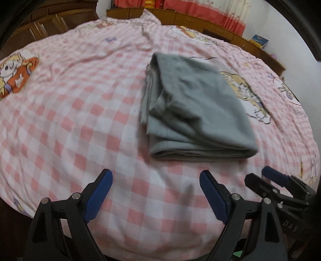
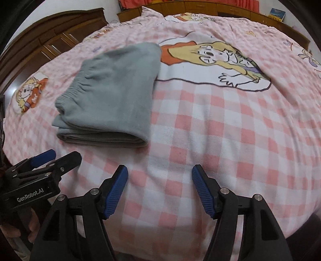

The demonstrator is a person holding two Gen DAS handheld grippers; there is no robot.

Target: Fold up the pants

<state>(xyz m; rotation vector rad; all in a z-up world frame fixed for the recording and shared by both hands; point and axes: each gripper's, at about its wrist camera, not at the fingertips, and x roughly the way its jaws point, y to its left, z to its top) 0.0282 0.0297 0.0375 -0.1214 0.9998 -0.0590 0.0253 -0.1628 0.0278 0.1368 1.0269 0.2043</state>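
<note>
Nearest the camera in the left wrist view, the left tool (image 1: 155, 180) hovers over the bed with its blue-padded fingers spread wide and nothing between them. The right tool (image 2: 159, 176) is likewise released and empty, its fingers apart above the bed's near edge. Each tool shows at the side of the other's view: the right tool (image 1: 266, 178) at lower right, the left tool (image 2: 58, 156) at lower left. Under both lies a pink and white checked sheet (image 2: 200, 130) printed with cartoon figures. Just beyond the tools, apart from both, the grey pants (image 1: 196, 108) rest on the sheet as a folded, layered stack (image 2: 112, 96), the folded edge facing the tools and a gathered waistband on the left side. Farther back, dark wooden cabinets (image 2: 60, 34) stand behind the bed, and a red and cream curtain (image 1: 200, 10) hangs by the far wall.
</note>
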